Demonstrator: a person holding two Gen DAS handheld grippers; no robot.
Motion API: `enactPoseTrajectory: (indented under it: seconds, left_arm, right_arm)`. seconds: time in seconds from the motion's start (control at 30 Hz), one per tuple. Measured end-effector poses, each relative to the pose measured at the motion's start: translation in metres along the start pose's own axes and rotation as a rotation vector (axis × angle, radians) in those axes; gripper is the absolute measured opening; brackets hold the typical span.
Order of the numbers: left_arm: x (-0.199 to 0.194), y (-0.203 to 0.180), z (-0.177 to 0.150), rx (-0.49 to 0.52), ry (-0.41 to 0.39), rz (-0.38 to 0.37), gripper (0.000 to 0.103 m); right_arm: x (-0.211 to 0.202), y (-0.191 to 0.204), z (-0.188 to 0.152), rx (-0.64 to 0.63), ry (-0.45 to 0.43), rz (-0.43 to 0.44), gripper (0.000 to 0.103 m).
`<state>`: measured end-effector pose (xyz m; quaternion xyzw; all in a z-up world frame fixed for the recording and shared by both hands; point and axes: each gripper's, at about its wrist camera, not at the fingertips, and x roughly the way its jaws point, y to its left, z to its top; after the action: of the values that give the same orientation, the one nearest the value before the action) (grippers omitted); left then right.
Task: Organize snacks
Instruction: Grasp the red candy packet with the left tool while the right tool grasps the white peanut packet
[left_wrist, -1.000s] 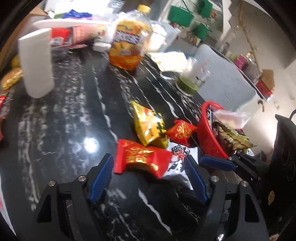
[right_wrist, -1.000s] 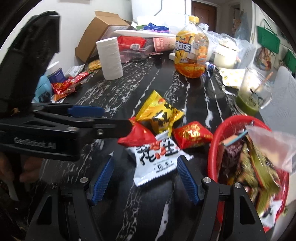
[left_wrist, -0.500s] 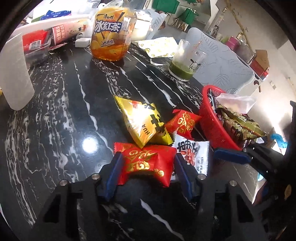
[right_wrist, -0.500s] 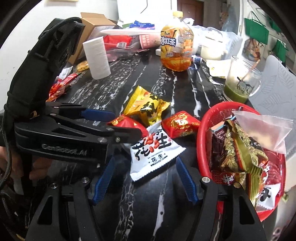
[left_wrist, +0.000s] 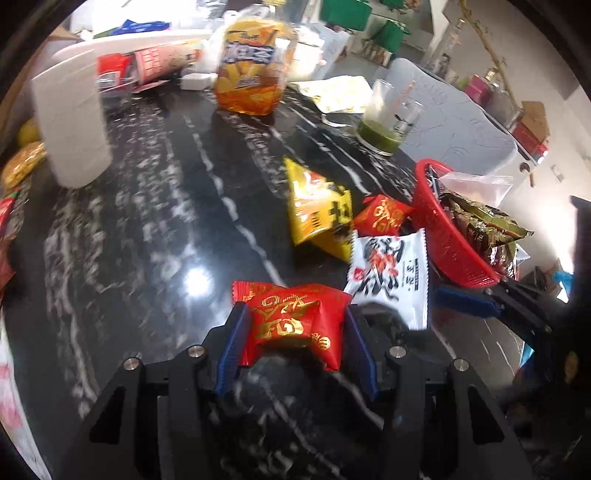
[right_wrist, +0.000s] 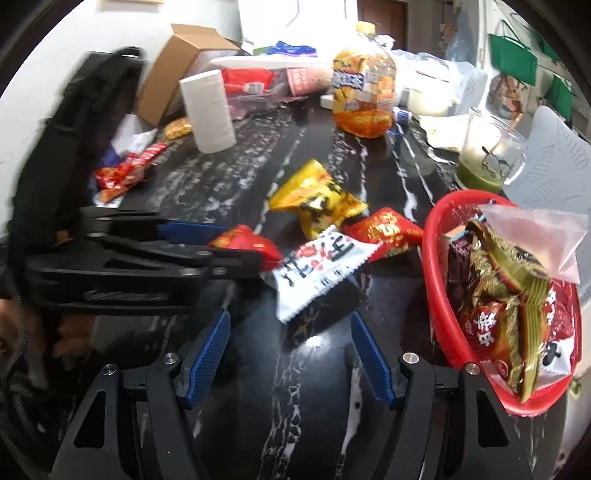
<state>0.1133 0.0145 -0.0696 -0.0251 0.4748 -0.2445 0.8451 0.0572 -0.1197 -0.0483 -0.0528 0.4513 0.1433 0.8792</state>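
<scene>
Ribbed blue pads of the left claw (left_wrist: 295, 343) pinch a puffy, glossy red packet (left_wrist: 295, 325) just above the black marbled surface (left_wrist: 147, 240); the right claw (right_wrist: 291, 354) gapes wide beside the red mesh basket (right_wrist: 439, 295).

Ahead of the right jaws, a black marble table (right_wrist: 229, 184) carries a white packet (right_wrist: 317, 266), a yellow packet (right_wrist: 317, 199) and a red packet (right_wrist: 384, 232) beyond it, a red basket (right_wrist: 436, 266) to their right, and farther off a paper roll (right_wrist: 208, 110), bottle (right_wrist: 364, 96) and glass (right_wrist: 487, 155).
</scene>
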Motion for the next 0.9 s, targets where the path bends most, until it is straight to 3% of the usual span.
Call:
enactPoseTrajectory:
  seconds: [0.23, 0.37, 0.5, 0.57, 0.9]
  left_arm:
    - [-0.012, 0.011, -0.014, -0.040, -0.046, 0.020, 0.052]
    - [-0.013, 0.012, -0.019, -0.013, -0.068, 0.029, 0.052]
    - [-0.014, 0.012, -0.020, 0.002, -0.067, 0.033, 0.052]
    - [-0.015, 0.014, -0.020, -0.003, -0.068, 0.029, 0.052]
    - [-0.016, 0.006, -0.026, 0.024, -0.082, 0.066, 0.052]
  right_arm:
    - [0.014, -0.016, 0.009, 0.157, -0.018, 0.076, 0.063]
    - [0.020, -0.021, 0.016, 0.217, -0.021, 0.111, 0.064]
    - [0.028, -0.018, 0.025, 0.232, -0.034, 0.086, 0.061]
    - [0.032, -0.016, 0.027, 0.225, -0.033, 0.060, 0.048]
    - [0.033, -0.007, 0.019, 0.148, -0.008, 0.126, 0.040]
